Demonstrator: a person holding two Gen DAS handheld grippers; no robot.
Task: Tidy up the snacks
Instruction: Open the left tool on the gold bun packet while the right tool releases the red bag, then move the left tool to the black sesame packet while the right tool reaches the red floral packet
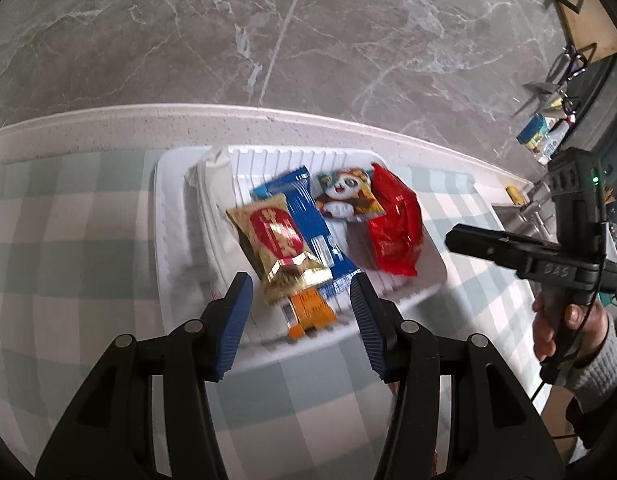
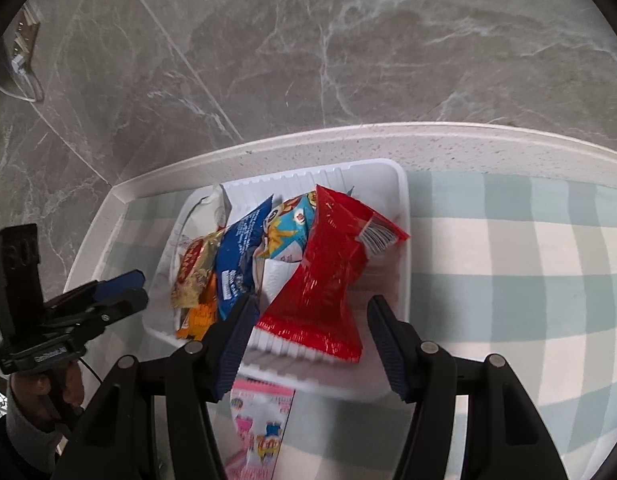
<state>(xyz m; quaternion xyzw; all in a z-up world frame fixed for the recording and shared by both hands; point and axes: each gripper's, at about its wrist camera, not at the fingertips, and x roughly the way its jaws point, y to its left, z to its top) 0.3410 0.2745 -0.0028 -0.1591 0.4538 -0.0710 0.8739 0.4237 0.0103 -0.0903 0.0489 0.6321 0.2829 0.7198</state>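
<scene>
Snacks lie heaped in the white tray [image 1: 168,216], which serves as the landmark on the checked cloth [image 1: 68,240]. Inside the tray, a gold-and-red packet [image 1: 278,240] rests on top of a blue wrapper [image 1: 308,216], with an orange packet [image 1: 312,312] poking out beneath them at the tray's near rim. Toward the tray's far side sits a cartoon panda packet [image 1: 348,196], and a red bag [image 2: 328,272] leans across the tray's right half. A pale bag [image 1: 214,184] lies along the tray's left wall. Outside the tray, just in front of its near rim, a pink packet [image 2: 262,420] lies on the cloth.

Both claws hover over the tray's near rim and grip nothing. The left gripper [image 1: 302,320] stands partly open, its blue pads either side of the gold and orange packets without pressing them. The right gripper [image 2: 312,344] stands somewhat wider, framing the red bag's lower edge, clear of it.

Judging by this, most of the gathering is done and the pink packet is the piece left outside. The next move likely calls for drawing the right claw back from the tray, lowering over that flat packet and pinching an edge, since it lies flush to the cloth.
</scene>
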